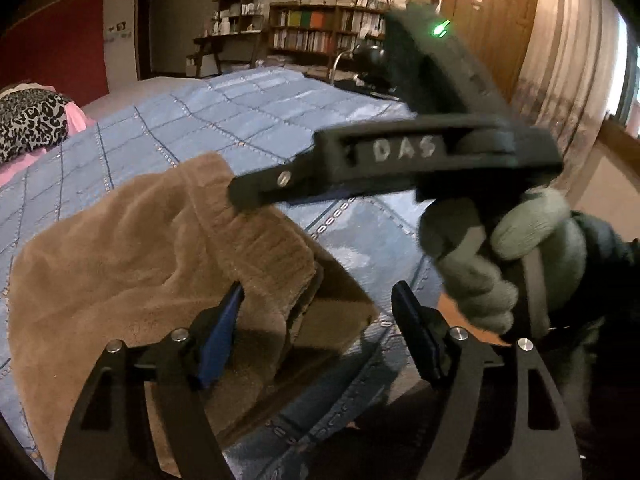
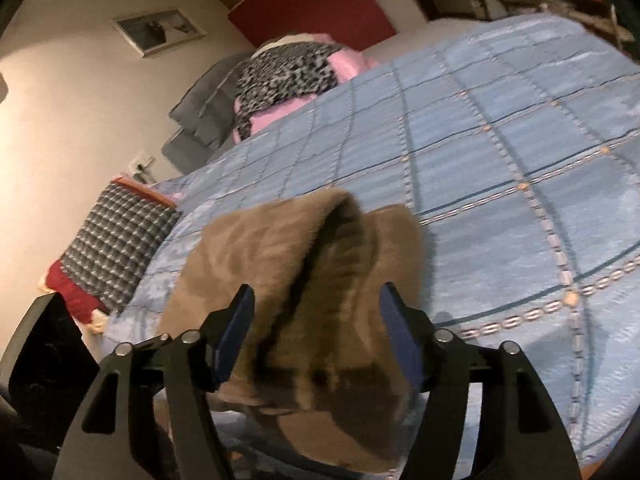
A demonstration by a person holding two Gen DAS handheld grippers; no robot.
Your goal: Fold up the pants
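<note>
Brown fleece pants (image 1: 132, 264) lie folded in a stack on the blue quilted bedspread (image 1: 240, 120), ribbed waistband toward the right. My left gripper (image 1: 318, 300) is open just above the stack's near right corner, its left pad over the fabric and its right pad over the quilt. The right gripper (image 1: 256, 194), held by a green gloved hand (image 1: 500, 260), reaches in from the right with its tips at the waistband. In the right wrist view the pants (image 2: 280, 248) bulge up between the spread fingers of the right gripper (image 2: 316, 296), which is open.
Leopard-print and pink bedding (image 2: 288, 76) and grey pillows (image 2: 204, 112) sit at the head of the bed. A checked cushion (image 2: 116, 240) lies off the bed's left side. Bookshelves (image 1: 320, 28), a desk and a wooden door (image 1: 496, 20) stand beyond the bed.
</note>
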